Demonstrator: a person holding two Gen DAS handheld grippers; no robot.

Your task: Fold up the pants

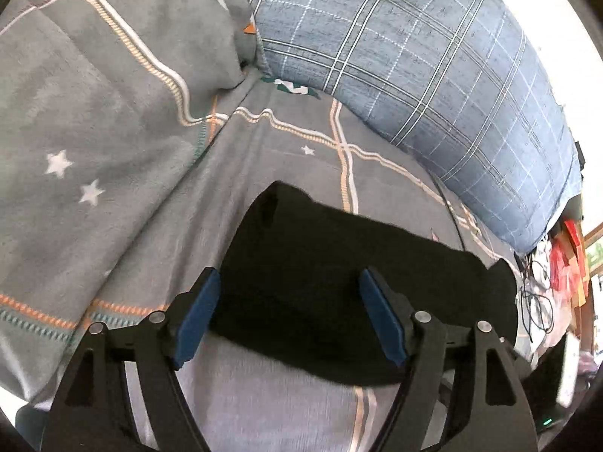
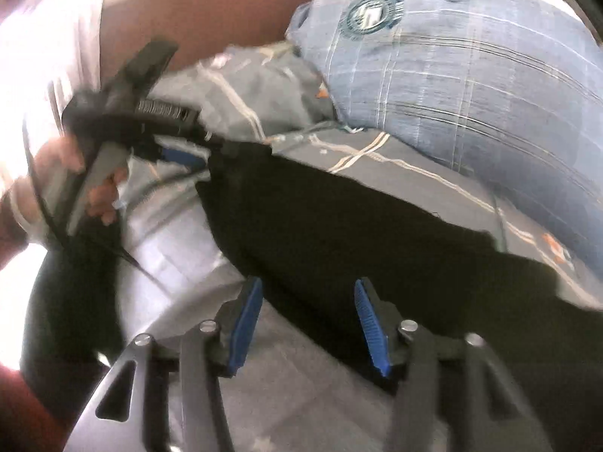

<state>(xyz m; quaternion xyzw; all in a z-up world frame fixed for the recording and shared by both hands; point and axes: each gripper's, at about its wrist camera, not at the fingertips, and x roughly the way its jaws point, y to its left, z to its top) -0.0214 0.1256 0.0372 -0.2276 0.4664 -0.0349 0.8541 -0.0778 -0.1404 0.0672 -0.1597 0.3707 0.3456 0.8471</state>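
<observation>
L fingers point(image 1: 289, 314) wide, R fingers point(image 2: 307, 324) apart, empty | black pants point(image 1: 339, 282) beneath | R view only: hand point(image 2: 75, 173)

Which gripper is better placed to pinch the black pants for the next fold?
Probably left: the left gripper has open jaws straddling the pants near one end. The right gripper, also open, sits over their near edge.

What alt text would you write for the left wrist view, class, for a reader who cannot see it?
The left tool hovers open, blue pads apart, over black pants lying folded on a grey bedsheet with stars and striped lines. A grey star-print duvet is bunched at left, and a blue plaid pillow curves along the upper right.
</observation>
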